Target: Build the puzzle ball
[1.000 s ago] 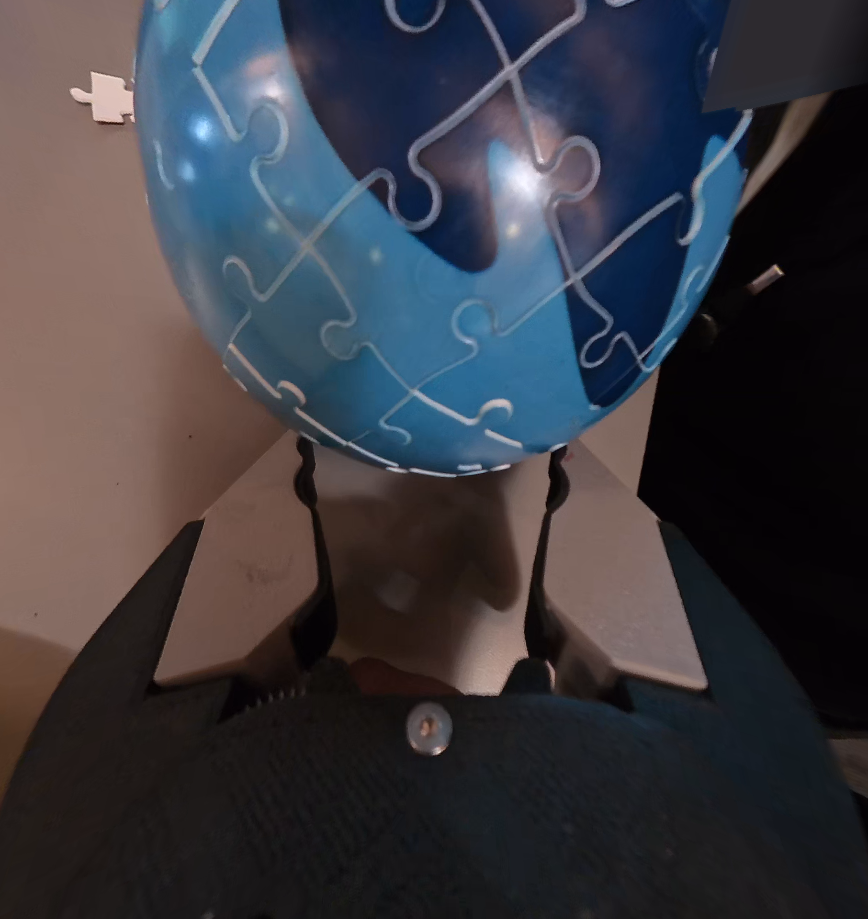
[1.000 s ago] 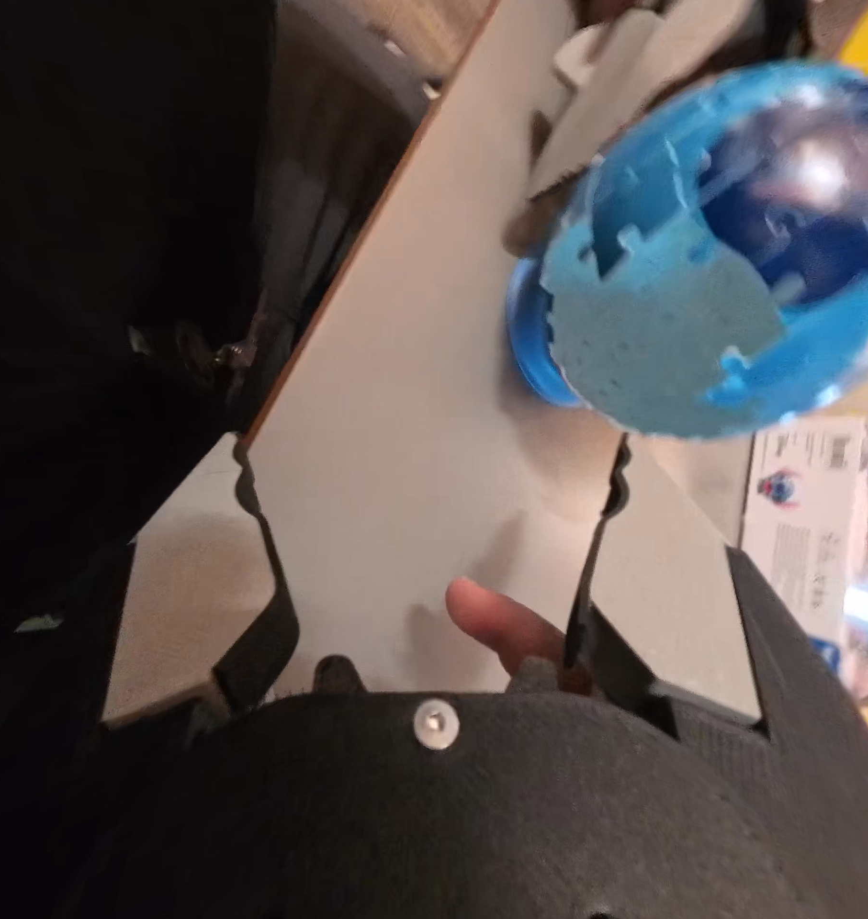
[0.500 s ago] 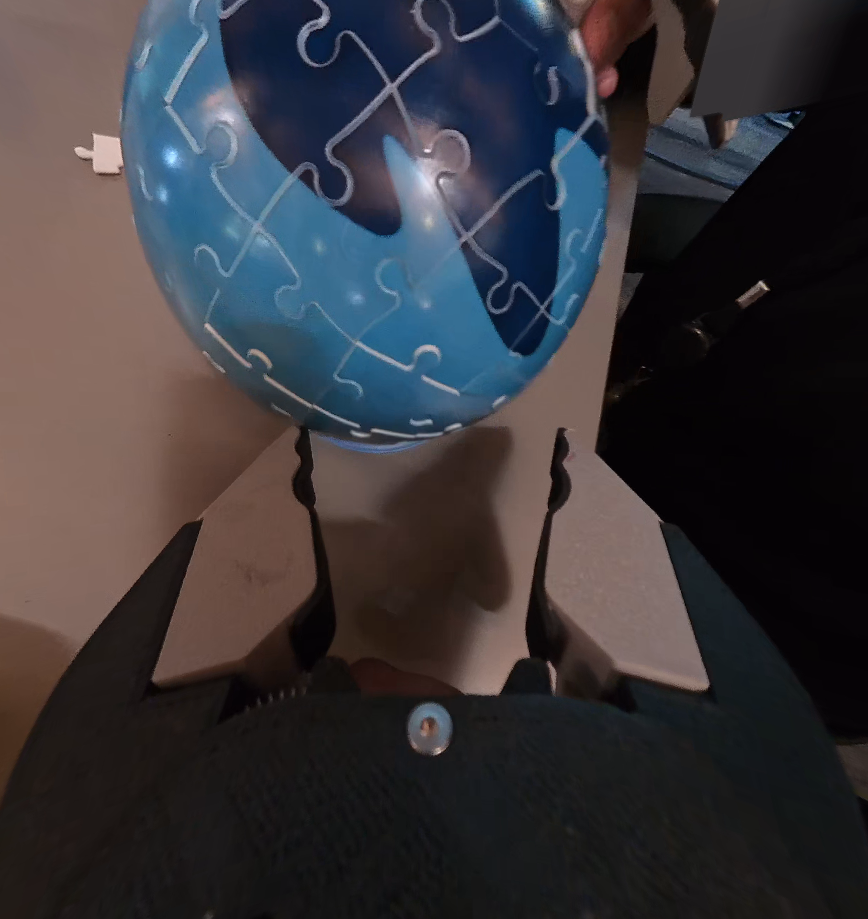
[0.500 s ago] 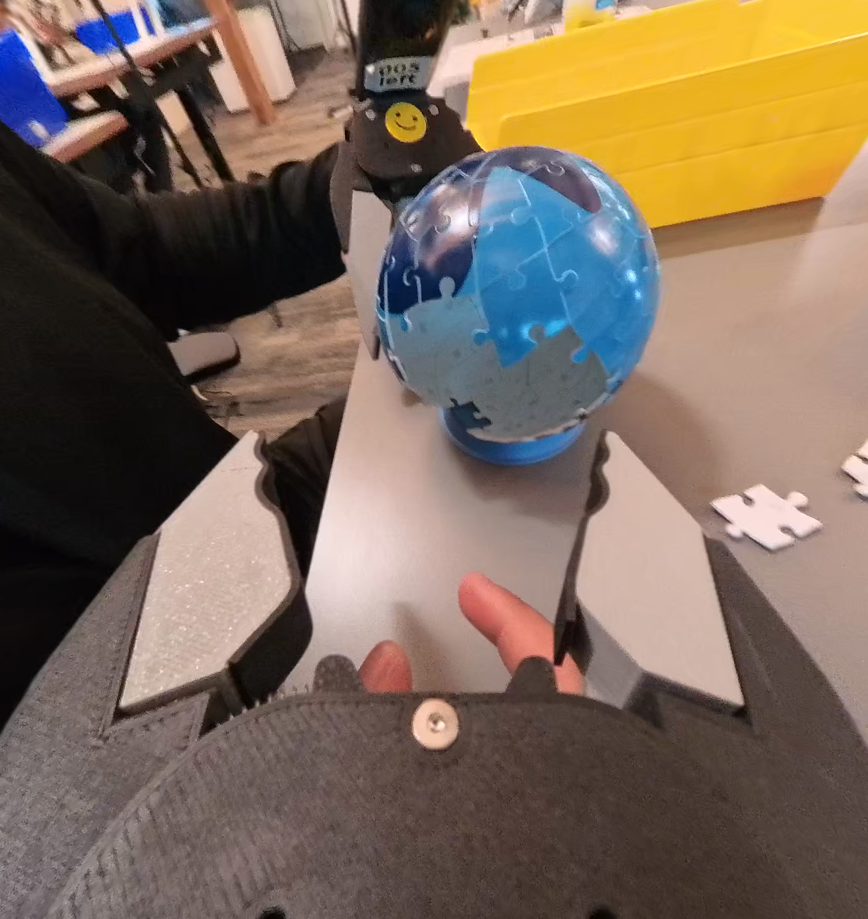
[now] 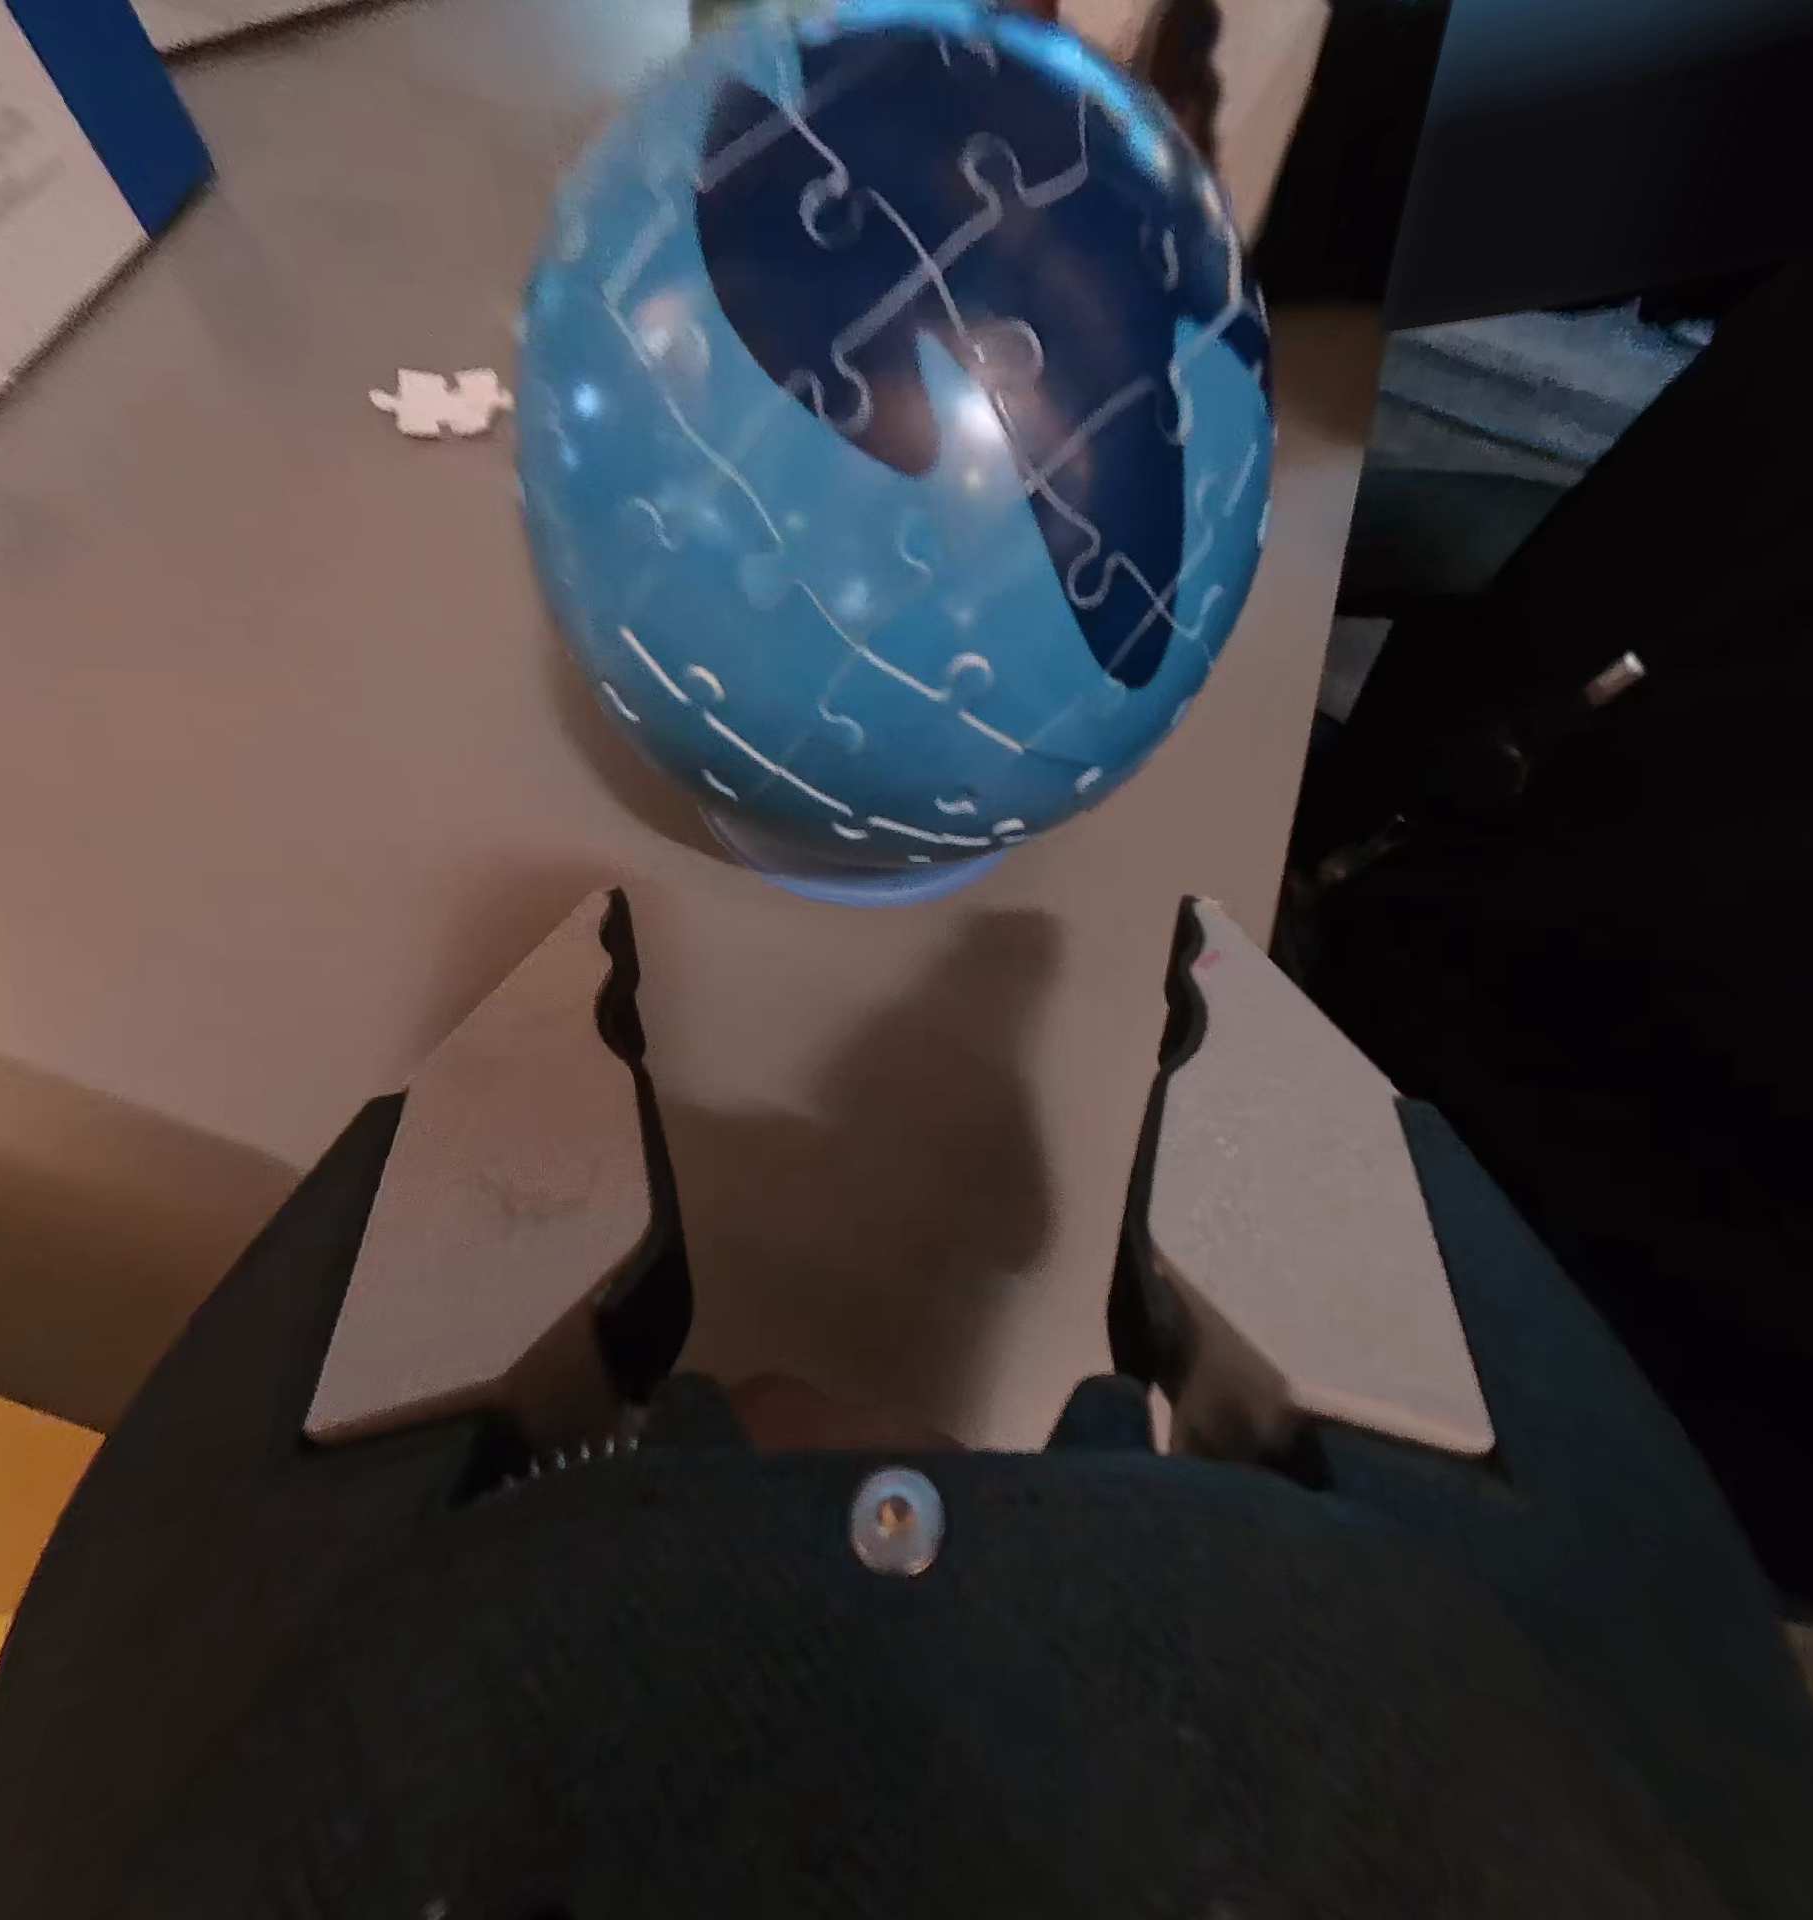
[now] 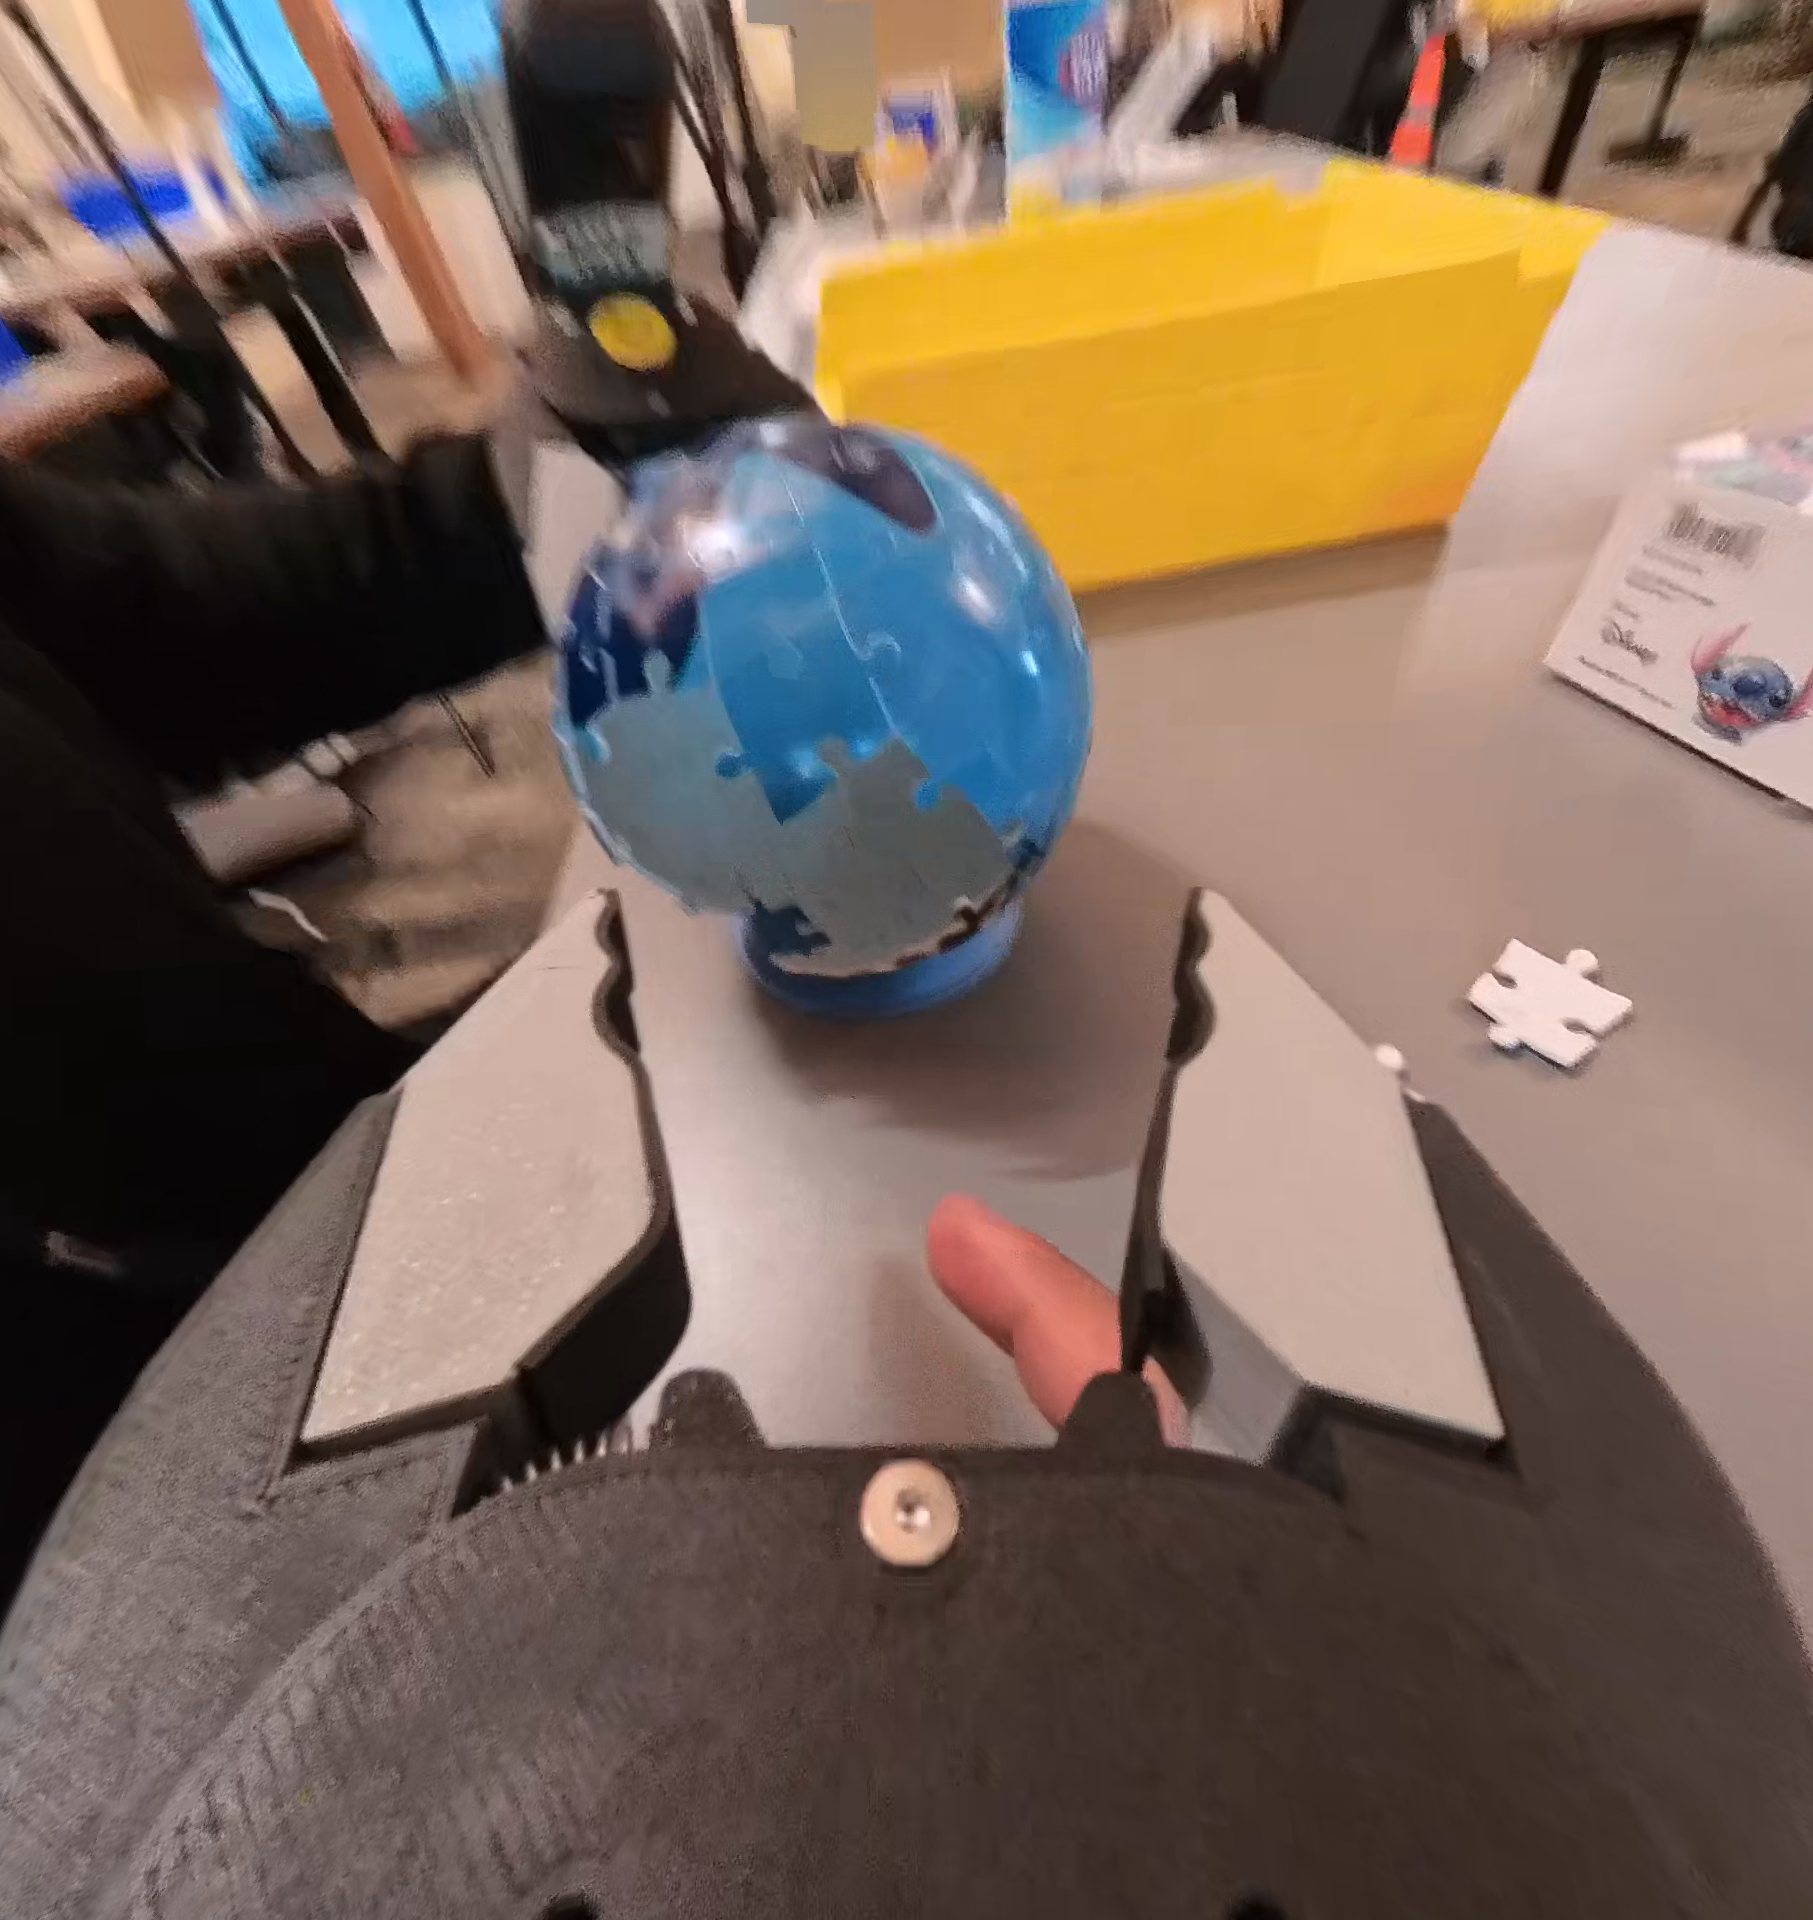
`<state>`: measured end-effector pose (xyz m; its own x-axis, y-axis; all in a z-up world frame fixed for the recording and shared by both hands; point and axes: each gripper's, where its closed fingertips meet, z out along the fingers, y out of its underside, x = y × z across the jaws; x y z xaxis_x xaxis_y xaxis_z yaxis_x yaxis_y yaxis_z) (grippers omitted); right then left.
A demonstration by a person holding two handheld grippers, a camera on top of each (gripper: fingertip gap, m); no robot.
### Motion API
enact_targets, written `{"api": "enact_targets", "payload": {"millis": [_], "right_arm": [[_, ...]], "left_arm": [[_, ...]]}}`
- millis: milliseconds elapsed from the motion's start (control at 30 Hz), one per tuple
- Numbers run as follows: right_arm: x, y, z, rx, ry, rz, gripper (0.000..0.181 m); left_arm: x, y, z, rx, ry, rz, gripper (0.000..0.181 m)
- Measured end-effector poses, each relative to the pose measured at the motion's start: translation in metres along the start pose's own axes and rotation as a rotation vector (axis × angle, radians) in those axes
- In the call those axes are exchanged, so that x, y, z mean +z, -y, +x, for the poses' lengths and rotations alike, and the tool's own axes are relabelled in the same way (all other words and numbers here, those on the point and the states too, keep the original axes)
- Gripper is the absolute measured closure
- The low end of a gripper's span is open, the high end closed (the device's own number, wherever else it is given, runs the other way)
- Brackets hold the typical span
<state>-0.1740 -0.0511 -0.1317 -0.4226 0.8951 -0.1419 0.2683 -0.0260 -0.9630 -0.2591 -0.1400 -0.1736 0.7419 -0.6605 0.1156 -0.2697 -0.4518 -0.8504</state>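
I am working at a grey worktop (image 6: 1401,831) in a busy, blurred room with other tables behind. Going from left to right in my right wrist view: my dark sleeve (image 6: 258,603) is reaching in, my left tool (image 6: 663,384) is hanging just behind the top of the puzzle ball (image 6: 819,707), a yellow bin (image 6: 1172,416) is sitting beyond it, and a white box (image 6: 1712,665) is lying at the far right, with 1 loose white piece (image 6: 1546,1003) nearer me.

What has just changed: a second ago the ball was filling my left wrist view, tipped up with its open underside towards my right tool; now it is standing on its blue ring base (image 6: 881,987) near the worktop's edge, and my left tool (image 5: 902,925) is backing away from it. Both tools are apart and empty, the right tool (image 6: 902,914) hovering just short of the base. A finger (image 6: 1027,1309) of mine is showing between its fingers.

I judge the ball is only resting after being turned: a jagged gap is still showing low on its side, so pieces are left to fit. Another white piece (image 5: 440,400) is lying just left of the ball in my left wrist view, beside a blue-edged box (image 5: 40,177).
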Motion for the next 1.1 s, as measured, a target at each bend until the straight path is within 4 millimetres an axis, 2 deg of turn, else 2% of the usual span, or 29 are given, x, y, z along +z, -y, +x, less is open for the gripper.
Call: {"api": "enact_targets", "payload": {"millis": [100, 133, 200, 267, 367, 400, 433, 500, 533, 633, 733, 933, 1100], "right_arm": [[-0.011, 0.012, -0.018, -0.028, 0.128, 0.103, 0.032], [-0.013, 0.015, -0.02, -0.028, 0.137, 0.114, 0.027], [-0.012, 0.016, -0.018, -0.009, 0.122, 0.116, 0.026], [-0.008, 0.015, -0.007, -0.021, 0.01, 0.113, 0.025], [-0.002, 0.002, -0.015, -0.116, 0.016, 0.036, 0.026], [0.0, -0.001, -0.017, -0.113, 0.035, 0.018, 0.027], [0.001, -0.002, -0.016, -0.091, 0.043, 0.005, 0.037], [0.005, -0.004, -0.008, -0.02, 0.027, -0.019, 0.084], [0.007, -0.006, -0.005, 0.015, 0.023, -0.036, 0.089], [0.012, -0.012, 0.007, 0.091, -0.016, -0.074, 0.063], [0.015, -0.009, 0.013, 0.062, -0.048, -0.069, 0.062], [0.032, -0.018, 0.025, -0.059, -0.134, -0.169, 0.071], [0.033, -0.022, 0.038, -0.155, -0.199, -0.225, 0.088]], "left_arm": [[0.001, 0.01, -0.003, 0.003, -0.022, 0.022, 0.079], [0.002, 0.011, -0.005, 0.013, -0.02, 0.013, 0.079], [0.004, 0.013, -0.007, 0.028, -0.02, -0.003, 0.078], [0.006, 0.016, -0.007, 0.045, -0.026, -0.01, 0.077], [0.01, 0.018, -0.009, 0.063, -0.035, -0.008, 0.077], [0.011, 0.018, -0.01, 0.061, -0.037, -0.007, 0.077], [0.013, 0.018, -0.011, 0.058, -0.041, -0.005, 0.077], [0.016, 0.018, -0.009, 0.056, -0.056, -0.003, 0.077], [0.017, 0.018, -0.007, 0.062, -0.06, -0.002, 0.077], [0.02, 0.017, -0.002, 0.075, -0.063, 0.001, 0.078], [0.021, 0.016, 0.0, 0.078, -0.047, 0.018, 0.076], [0.02, 0.011, 0.006, 0.07, -0.048, 0.024, 0.078], [0.019, 0.008, 0.013, 0.078, -0.055, 0.009, 0.078]]}}
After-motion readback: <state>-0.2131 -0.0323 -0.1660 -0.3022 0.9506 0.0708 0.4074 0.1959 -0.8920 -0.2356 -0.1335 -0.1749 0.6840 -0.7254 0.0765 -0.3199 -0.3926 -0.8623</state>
